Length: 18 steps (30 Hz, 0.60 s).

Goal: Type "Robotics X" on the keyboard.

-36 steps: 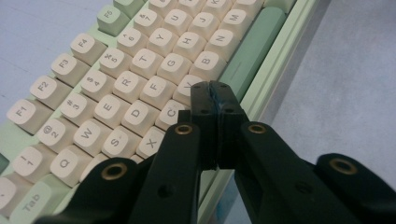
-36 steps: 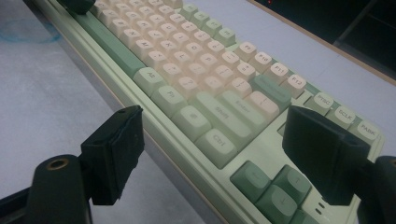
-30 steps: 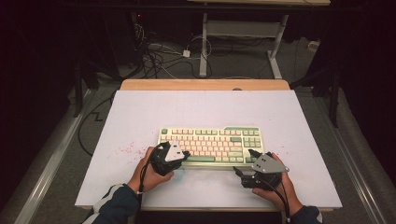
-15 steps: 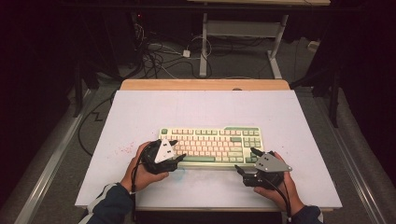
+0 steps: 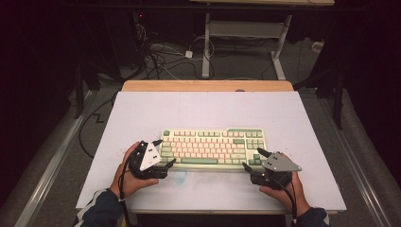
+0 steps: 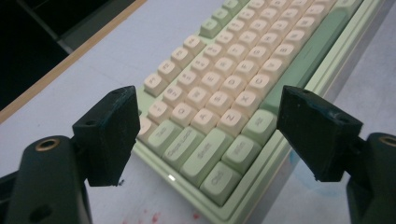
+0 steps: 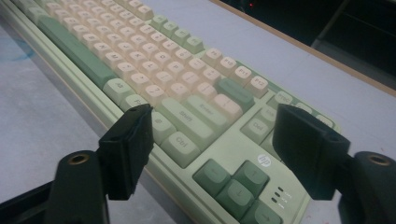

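From the high view, the keyboard (image 5: 213,147), cream keys with green accents, lies on the white counter (image 5: 203,111), a little toward the near edge and roughly midway between the left and right edges, its long side parallel to the near edge. The left gripper (image 5: 166,155) sits at the keyboard's left end, held in the person's left hand (image 5: 126,172), its jaws spread across that end's near corner. The right gripper (image 5: 252,161) sits at the keyboard's right near corner, in the right hand (image 5: 283,189), grey three-cornered plate on top.

Over to the left gripper view: the two black jaws stand wide apart, and they have just been opening. The left gripper (image 6: 208,135) has the keyboard's (image 6: 233,84) corner between its jaws, with the Ctrl, Shift and Caps Lock keys in the gap, but neither pad presses on the case. Red specks dot the counter (image 6: 154,214) just below the keyboard's edge.

Now the right gripper view: the right gripper (image 7: 215,140) has jaws well apart too, though they have just been closing a little. Between them lie the keyboard's (image 7: 154,79) right Shift and Ctrl keys, with the dark green arrow keys (image 7: 233,184) nearer the camera. The pads stand clear of the keyboard on both sides, so nothing is gripped. The wooden far edge of the counter (image 7: 299,44) runs across the top.
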Motion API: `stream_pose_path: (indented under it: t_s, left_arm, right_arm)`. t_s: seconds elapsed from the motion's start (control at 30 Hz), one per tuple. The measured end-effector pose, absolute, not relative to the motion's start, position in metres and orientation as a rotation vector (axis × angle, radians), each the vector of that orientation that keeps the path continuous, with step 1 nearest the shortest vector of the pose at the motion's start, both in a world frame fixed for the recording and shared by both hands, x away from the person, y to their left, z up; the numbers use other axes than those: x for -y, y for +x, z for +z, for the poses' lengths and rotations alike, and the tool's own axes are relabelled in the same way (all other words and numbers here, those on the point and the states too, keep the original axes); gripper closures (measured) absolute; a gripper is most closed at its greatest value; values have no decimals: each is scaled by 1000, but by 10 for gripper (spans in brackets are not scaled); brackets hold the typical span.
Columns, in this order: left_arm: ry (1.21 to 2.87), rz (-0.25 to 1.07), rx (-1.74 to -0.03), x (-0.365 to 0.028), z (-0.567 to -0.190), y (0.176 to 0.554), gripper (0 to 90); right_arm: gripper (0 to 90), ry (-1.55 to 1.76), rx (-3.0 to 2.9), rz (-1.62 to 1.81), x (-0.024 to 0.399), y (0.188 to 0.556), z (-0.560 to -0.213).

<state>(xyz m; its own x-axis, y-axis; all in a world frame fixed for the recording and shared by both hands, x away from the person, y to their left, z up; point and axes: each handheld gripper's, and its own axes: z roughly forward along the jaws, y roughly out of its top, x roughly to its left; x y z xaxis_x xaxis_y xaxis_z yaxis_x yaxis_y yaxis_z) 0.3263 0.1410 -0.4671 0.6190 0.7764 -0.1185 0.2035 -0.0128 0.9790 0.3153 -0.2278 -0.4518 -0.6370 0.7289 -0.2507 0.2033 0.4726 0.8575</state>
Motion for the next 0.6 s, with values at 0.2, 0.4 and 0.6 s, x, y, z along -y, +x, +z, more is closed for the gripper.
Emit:
stream_pose_path:
  t_s: [0.2, 0.4, 0.6]
  left_arm:
    - [1552, 566, -892, -156, -478, 317, 203]
    - [1568, 567, -927, -165, -487, 312, 203]
    - [1568, 555, -951, -167, -490, 312, 203]
  right_arm:
    - [665, 787, -2122, 1128, 232, 318, -446]
    - [900, 856, -2209, 1108, 233, 333, -440]
    - [900, 841, -2265, 1110, 222, 347, -437]
